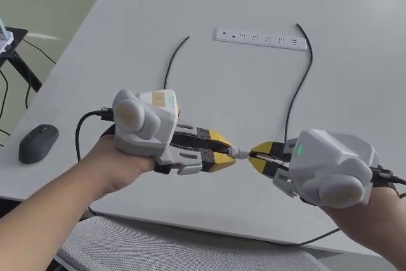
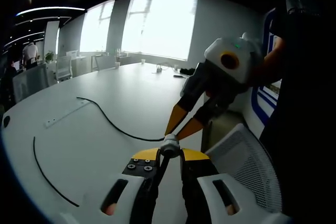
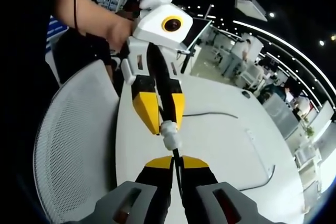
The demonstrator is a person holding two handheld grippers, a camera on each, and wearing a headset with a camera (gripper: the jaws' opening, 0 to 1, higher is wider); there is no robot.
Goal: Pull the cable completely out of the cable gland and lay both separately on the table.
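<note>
white cable gland (image 1: 240, 153) in left jaws, cable (image 3: 177, 165) in right jaws

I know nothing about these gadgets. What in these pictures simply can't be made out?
1. Head view: the white plastic cable gland is too small to show how much of the thin black cable sits inside it.
2. Left gripper view: the fingers of the left gripper hide the cable behind the gland.
3. Right gripper view: the cable's end vanishes between the fingers of the right gripper.
4. Head view: a loose black cord runs out of sight behind the right gripper.
</note>
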